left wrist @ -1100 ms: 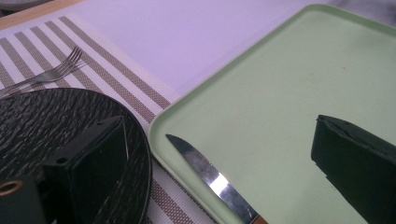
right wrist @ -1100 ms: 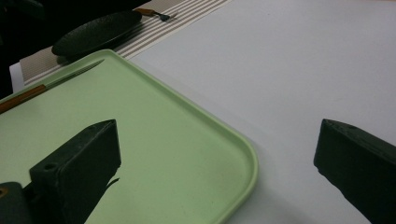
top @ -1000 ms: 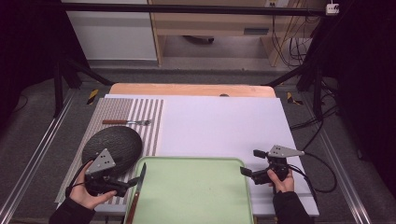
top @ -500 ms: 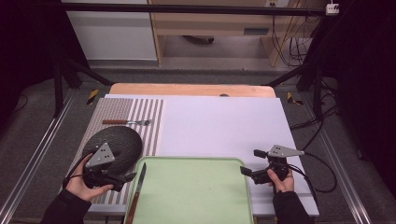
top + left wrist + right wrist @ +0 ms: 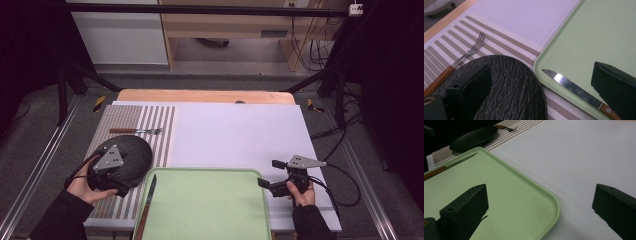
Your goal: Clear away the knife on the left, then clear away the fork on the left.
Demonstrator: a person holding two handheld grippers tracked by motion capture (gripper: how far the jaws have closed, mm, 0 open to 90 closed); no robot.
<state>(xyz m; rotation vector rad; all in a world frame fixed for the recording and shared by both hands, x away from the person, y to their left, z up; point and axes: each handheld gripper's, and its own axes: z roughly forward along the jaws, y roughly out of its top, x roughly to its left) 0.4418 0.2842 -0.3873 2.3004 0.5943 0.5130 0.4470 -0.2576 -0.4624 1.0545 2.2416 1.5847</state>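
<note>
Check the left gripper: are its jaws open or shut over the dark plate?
Open. In the left gripper view the left gripper has its two black jaws set wide apart, one over the dark plate, the other over the green tray, holding nothing.

Knife [image 5: 579,93] handle cut off at frame edge, fork [image 5: 461,60] handle partly behind left tool [image 5: 544,92]

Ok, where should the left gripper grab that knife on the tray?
Probably the wooden handle: the knife lies flat along the green tray's left edge, blade pointing away. Bring the left gripper down from above, jaws straddling the handle.
</note>
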